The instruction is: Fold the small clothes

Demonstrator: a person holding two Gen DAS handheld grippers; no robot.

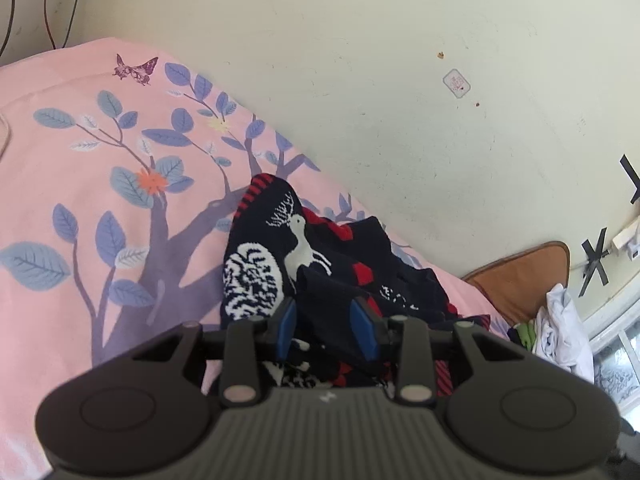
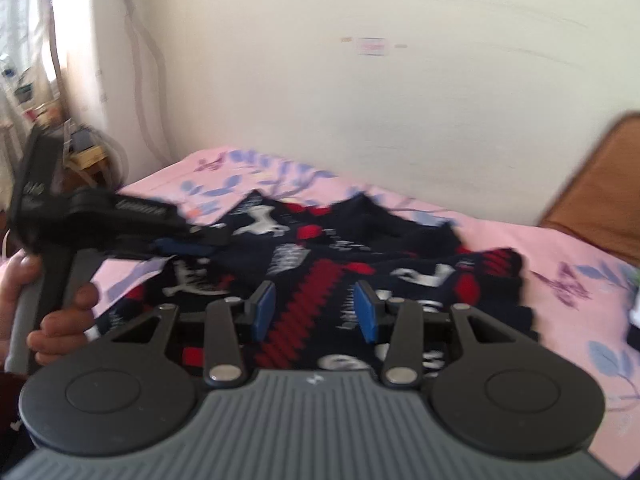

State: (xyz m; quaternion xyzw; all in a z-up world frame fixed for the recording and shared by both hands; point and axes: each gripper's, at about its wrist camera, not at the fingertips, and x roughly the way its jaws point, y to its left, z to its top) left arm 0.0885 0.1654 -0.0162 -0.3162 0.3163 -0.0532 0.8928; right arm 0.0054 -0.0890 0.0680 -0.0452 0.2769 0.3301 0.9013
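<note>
A small navy sweater (image 1: 256,280) with white deer and red bands lies rumpled on the pink bed sheet (image 1: 80,160). My left gripper (image 1: 326,326) hovers low over its edge, and a dark fold rises between the blue pads (image 1: 286,330) without being squeezed. In the right wrist view the same sweater (image 2: 320,248) spreads across the sheet (image 2: 560,248). Above its near part my right gripper (image 2: 316,312) stands open, with nothing caught between its fingers. The left gripper (image 2: 200,240) shows at the sweater's left side, held by a person's hand (image 2: 60,312).
A cream wall (image 1: 400,80) runs along the far side of the bed. A brown headboard (image 1: 516,276) stands at one end, with a pile of white and green clothes (image 1: 564,328) near it. A window and curtain (image 2: 24,40) are at the other end.
</note>
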